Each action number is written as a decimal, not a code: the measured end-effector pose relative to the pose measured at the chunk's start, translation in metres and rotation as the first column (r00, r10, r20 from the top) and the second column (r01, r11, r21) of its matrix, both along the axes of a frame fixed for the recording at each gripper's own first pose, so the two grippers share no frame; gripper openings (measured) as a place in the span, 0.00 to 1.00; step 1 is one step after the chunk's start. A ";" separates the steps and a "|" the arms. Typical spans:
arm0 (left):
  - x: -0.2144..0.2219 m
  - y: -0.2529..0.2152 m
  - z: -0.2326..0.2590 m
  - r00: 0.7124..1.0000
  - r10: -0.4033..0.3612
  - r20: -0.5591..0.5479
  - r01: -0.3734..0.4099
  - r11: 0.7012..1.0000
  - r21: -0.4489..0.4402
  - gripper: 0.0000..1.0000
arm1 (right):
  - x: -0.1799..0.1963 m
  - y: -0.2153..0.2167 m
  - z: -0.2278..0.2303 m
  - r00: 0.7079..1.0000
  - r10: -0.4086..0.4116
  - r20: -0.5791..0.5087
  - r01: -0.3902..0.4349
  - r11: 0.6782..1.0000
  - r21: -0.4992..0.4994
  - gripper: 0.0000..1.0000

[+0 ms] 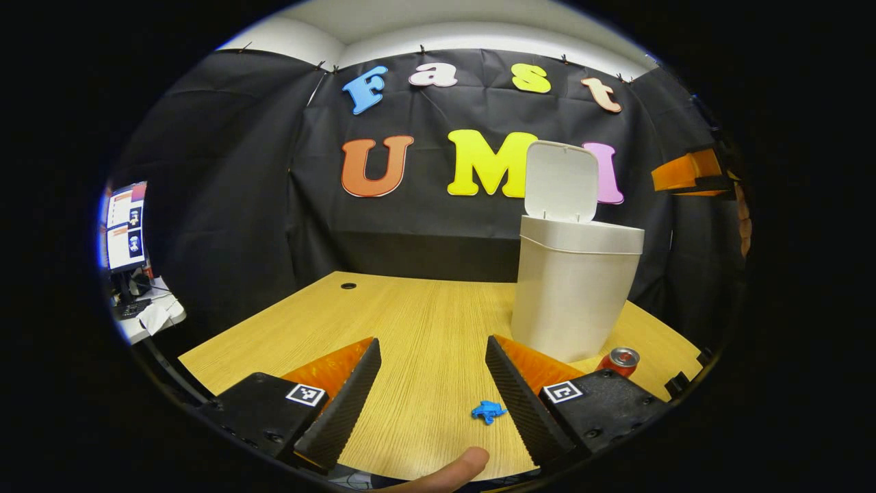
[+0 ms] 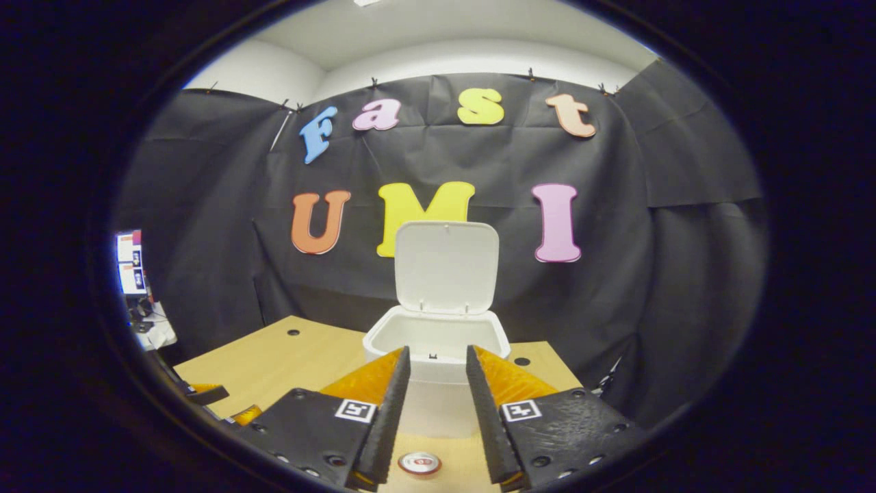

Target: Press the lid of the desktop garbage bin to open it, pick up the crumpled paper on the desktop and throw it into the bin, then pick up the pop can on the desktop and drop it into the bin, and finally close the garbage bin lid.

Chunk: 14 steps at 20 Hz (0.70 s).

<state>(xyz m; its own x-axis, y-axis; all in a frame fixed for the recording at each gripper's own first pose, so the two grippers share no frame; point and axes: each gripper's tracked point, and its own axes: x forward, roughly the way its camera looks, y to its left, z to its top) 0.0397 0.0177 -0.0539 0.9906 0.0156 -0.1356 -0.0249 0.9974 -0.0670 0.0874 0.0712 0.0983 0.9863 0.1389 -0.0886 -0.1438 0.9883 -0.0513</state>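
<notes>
Now | pop can (image 2: 419, 463) upright below right hand-held gripper (image 2: 438, 404) | fingers apart

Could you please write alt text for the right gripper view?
A white plastic desktop bin stands on the wooden table with its hinged lid raised. The open right claw hovers before it, above a red pop can.

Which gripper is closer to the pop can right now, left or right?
Right. The right gripper hangs open directly above the pop can, in front of the open garbage bin. The left gripper is open with the can off to its right.
</notes>
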 end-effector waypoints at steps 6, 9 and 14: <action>0.006 -0.014 -0.011 1.000 -0.019 -0.017 0.020 1.000 0.025 0.99 | -0.036 -0.011 -0.016 0.999 -0.003 0.044 0.005 0.999 -0.048 0.95; 0.011 -0.032 -0.024 0.998 -0.053 -0.044 0.055 0.998 0.036 0.99 | -0.052 -0.013 -0.036 0.999 0.021 0.033 -0.019 0.997 -0.069 0.95; 0.027 -0.055 -0.059 0.990 -0.086 -0.110 0.092 0.994 0.053 0.99 | -0.067 -0.030 -0.060 0.999 0.022 0.047 -0.017 0.995 -0.100 0.95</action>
